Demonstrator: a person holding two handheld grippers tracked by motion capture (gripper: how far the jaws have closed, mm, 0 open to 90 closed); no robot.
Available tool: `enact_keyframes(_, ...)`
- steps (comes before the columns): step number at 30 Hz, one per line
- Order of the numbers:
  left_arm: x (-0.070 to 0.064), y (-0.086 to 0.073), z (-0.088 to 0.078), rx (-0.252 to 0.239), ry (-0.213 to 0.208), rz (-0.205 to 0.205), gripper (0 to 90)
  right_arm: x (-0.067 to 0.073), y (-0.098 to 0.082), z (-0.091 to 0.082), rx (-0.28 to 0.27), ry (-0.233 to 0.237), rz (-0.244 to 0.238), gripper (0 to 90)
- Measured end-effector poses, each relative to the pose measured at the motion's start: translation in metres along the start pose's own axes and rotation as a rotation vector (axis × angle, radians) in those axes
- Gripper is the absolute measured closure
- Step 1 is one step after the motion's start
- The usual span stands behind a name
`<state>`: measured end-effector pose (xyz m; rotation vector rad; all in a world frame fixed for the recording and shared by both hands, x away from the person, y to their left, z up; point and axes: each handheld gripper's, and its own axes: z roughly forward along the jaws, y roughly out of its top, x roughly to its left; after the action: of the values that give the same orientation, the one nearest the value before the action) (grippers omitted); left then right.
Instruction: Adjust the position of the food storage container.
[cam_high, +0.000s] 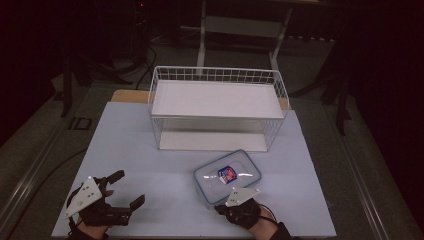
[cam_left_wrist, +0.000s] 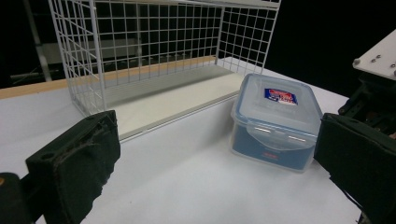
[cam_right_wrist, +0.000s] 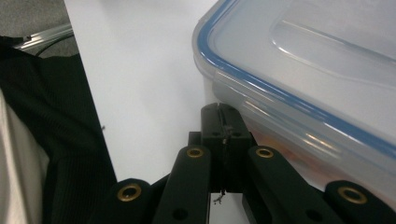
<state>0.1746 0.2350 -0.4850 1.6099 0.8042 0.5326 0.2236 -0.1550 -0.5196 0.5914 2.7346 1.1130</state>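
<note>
A clear plastic container (cam_high: 227, 175) with a blue-rimmed lid and a red and blue label lies on the white table (cam_high: 140, 150), in front of the wire basket (cam_high: 217, 107). My right gripper (cam_high: 234, 200) sits at the container's near edge, under its grey plate. In the right gripper view the gripper (cam_right_wrist: 224, 119) is shut with nothing between its jaws, its tip close beside the container's (cam_right_wrist: 303, 70) side wall. My left gripper (cam_high: 127, 189) rests open at the table's front left. Its view looks across the table at the container (cam_left_wrist: 273, 121), well beyond its wide-apart pads (cam_left_wrist: 79, 158).
The white wire basket (cam_left_wrist: 154, 56) has a flat white floor and an open front side facing me. Dark floor, cables and a table frame lie beyond the far edge. A dark sleeve (cam_right_wrist: 56, 140) hangs at the table's front edge.
</note>
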Motion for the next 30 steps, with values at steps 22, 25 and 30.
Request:
enact_keyframes(22, -0.001, 0.000, 0.001, 0.005, 0.001, 0.008, 0.6, -0.011, -0.001, -0.004, 0.011, -0.051, 0.014, 90.0)
enact_keyframes(25, 0.000, 0.000, 0.000, 0.005, 0.000, 0.006, 0.6, -0.011, 0.007, 0.001, -0.002, -0.042, -0.002, 90.0)
enact_keyframes(30, 0.000, -0.001, 0.000, 0.005, -0.001, 0.005, 0.6, -0.013, 0.018, 0.012, -0.008, -0.045, -0.014, 90.0)
